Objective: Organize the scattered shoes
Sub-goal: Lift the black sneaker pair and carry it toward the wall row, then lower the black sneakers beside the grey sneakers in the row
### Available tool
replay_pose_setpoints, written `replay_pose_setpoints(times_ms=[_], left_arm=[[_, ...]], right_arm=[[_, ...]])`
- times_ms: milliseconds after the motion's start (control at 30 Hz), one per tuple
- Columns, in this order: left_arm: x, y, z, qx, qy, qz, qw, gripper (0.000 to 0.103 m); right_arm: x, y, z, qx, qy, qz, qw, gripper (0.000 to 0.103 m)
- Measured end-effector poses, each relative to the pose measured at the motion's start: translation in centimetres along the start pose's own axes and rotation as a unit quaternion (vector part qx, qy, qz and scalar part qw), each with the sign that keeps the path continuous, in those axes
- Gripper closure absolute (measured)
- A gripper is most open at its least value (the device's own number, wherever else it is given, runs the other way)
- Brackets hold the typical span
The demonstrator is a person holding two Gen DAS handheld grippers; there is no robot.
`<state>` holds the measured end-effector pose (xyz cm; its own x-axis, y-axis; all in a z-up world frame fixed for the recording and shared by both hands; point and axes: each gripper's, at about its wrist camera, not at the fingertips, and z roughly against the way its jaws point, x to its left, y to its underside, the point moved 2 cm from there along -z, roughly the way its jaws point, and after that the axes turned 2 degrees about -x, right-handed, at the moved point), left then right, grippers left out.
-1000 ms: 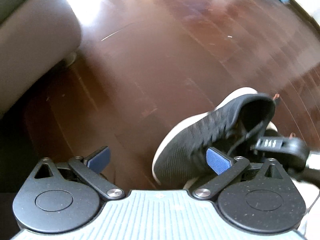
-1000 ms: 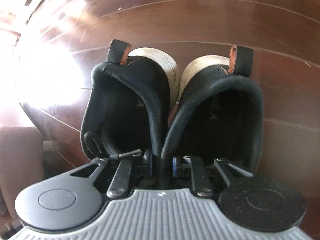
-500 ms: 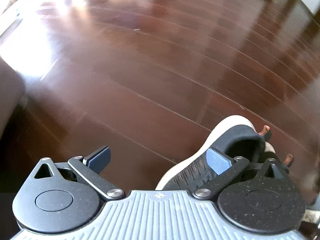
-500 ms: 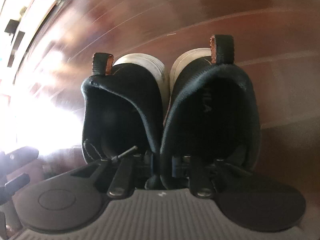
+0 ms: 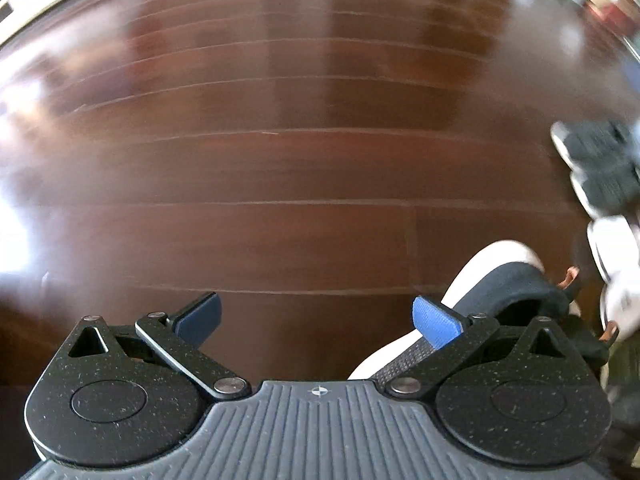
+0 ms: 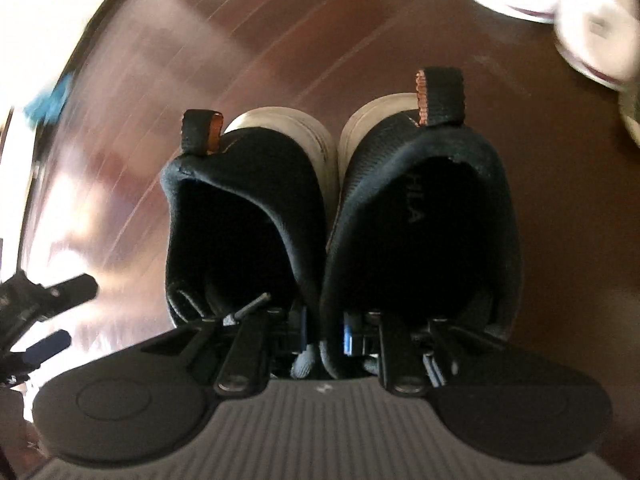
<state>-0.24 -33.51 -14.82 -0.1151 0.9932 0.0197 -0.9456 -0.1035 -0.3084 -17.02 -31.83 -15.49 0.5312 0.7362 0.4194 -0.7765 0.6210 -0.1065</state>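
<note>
Two black mesh sneakers with white soles hang heel-away in the right wrist view, the left one point(image 6: 248, 216) pressed against the right one point(image 6: 432, 216). My right gripper point(image 6: 326, 338) is shut on their touching inner collars, above the wooden floor. In the left wrist view the same pair point(image 5: 508, 284) shows at the lower right, beside and behind my right finger. My left gripper point(image 5: 316, 316) is open with nothing between its blue pads. It also appears at the left edge of the right wrist view as the left gripper point(image 6: 44, 320).
Dark wooden floor point(image 5: 280, 160) fills both views. A pair of black sandals point(image 5: 600, 168) and a white shoe point(image 5: 616, 264) lie at the right edge of the left wrist view. Blurred white shoes point(image 6: 560, 4) lie at the top right of the right wrist view.
Both grippers have swung round over the floor with the black pair carried along. Other shoes have come into view on the right. The grey sofa has left the left wrist view.
</note>
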Motion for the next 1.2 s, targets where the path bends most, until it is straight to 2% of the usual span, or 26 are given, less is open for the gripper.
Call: replay_pose_setpoints(times_ms=[33,100,167,267,333,467,600,833,1033,1200], left_arm=[[-0.9,0.4,-0.1,0.002,0.004,-0.01,0.9999,0.0],[-5.1,1.9,-0.5,0.007,0.019,-0.061,0.998,0.0],[-7.6,2.5,-0.3,0.006,0.026,-0.087,0.9959,0.0],[-11.3,3.5,-0.3,0.0,0.038,-0.131,0.9907,0.0],[-13.7,4.4,-0.2,-0.002,0.047,-0.151,0.9874,0.0],[-17.5,5.9,-0.6,-0.007,0.052,-0.196,0.9793,0.0],[-21.0,6.6,-0.7,-0.018,0.057,-0.216,0.9745,0.0],[-25.5,9.8,-2.0,-0.003,0.059,-0.26,0.9638,0.0],[-28.4,12.4,-1.8,0.002,0.065,-0.282,0.9571,0.0],[-29.6,13.7,-2.2,0.01,0.061,-0.296,0.9533,0.0]], right_arm=[[-1.1,-0.7,1.4,-0.005,0.002,-0.01,1.0,0.085],[-3.8,-1.4,4.9,-0.025,0.009,-0.052,0.998,0.085],[-7.4,-0.9,7.9,-0.05,0.019,-0.1,0.994,0.085],[-13.3,-3.3,13.5,-0.077,0.033,-0.152,0.985,0.085],[-17.5,-2.8,17.2,-0.097,0.043,-0.193,0.975,0.085],[-26.0,-3.1,21.9,-0.132,0.06,-0.254,0.956,0.085],[-30.8,-3.4,22.7,-0.142,0.082,-0.279,0.946,0.085],[-38.8,-4.5,24.4,-0.152,0.102,-0.314,0.932,0.085],[-43.3,-5.2,25.7,-0.159,0.119,-0.331,0.922,0.085],[-46.6,-6.2,24.9,-0.16,0.139,-0.33,0.92,0.085]])
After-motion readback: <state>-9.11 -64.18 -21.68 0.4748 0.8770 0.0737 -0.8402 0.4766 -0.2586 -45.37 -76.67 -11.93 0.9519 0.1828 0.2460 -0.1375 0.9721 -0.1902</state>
